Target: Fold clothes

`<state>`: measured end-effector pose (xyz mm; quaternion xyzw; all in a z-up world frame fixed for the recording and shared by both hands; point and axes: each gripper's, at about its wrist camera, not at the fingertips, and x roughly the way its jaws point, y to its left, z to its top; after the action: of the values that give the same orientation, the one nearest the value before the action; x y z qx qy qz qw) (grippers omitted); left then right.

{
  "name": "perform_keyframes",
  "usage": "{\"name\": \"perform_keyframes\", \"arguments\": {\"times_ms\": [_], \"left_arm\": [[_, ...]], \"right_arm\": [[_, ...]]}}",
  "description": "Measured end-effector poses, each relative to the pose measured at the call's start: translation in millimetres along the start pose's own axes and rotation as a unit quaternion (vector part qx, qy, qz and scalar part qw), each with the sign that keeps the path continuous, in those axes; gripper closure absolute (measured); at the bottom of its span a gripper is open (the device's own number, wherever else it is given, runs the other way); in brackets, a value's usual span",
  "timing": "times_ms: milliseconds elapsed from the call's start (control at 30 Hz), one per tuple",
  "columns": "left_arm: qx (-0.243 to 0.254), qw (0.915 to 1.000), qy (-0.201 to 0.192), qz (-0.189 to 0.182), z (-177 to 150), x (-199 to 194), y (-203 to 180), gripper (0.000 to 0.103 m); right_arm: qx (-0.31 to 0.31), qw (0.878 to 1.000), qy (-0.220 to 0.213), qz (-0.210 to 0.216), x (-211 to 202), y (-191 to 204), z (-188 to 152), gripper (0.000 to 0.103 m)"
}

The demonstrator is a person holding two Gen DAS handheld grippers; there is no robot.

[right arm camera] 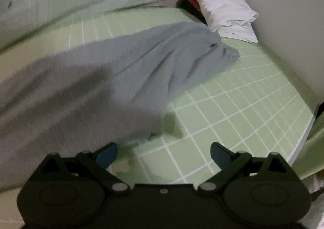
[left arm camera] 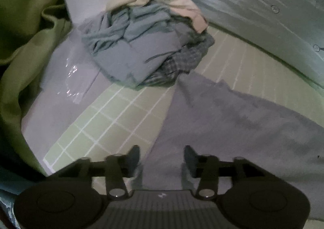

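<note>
Clearly the grey garment (right arm camera: 113, 71) is soft, light cloth: it lies in loose ridges across the green checked bed sheet (right arm camera: 232, 103), so I expect it to sag and drag when lifted, and to slide easily on the sheet. From my right gripper (right arm camera: 164, 154) it spreads ahead and to the left, its near edge just ahead of the left finger, its bunched far end near the white pillow (right arm camera: 222, 6). That gripper stands wide open over bare sheet, holding nothing. My left gripper (left arm camera: 162, 158) is open too, less widely, hovering right over the same grey cloth, which fills the space between and ahead of its fingers; whether they touch it I cannot tell. Farther ahead of it sits a heap of clothes (left arm camera: 141, 46), well apart.

I judge the best hold is on an edge or corner, pinching a single layer, one gripper at each end. A grab in the middle would only bunch it.
</note>
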<state>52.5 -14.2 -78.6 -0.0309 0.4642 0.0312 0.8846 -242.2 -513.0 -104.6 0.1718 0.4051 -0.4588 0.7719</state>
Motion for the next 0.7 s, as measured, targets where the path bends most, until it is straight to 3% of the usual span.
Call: {"name": "perform_keyframes", "arguments": {"times_ms": [167,267,467,700], "left_arm": [[0.015,0.9998,0.005,-0.007,-3.3,-0.1,-45.4,0.043],[0.027,0.9996,0.0,-0.012,-5.5,-3.9,-76.1,0.039],[0.062,0.9977,-0.018,-0.022,-8.2,-12.8,-137.4,0.032],[0.075,0.9972,0.001,0.0,-18.3,-0.5,-187.6,0.032]], "right_arm": [[0.04,0.998,-0.029,0.028,-0.4,-32.4,18.9,0.003],[0.074,0.996,-0.024,0.035,15.4,-57.9,34.9,0.004],[0.144,0.988,-0.011,0.054,67.8,-111.4,74.4,0.01],[0.171,0.984,0.009,0.045,140.2,-145.3,121.9,0.026]]}}
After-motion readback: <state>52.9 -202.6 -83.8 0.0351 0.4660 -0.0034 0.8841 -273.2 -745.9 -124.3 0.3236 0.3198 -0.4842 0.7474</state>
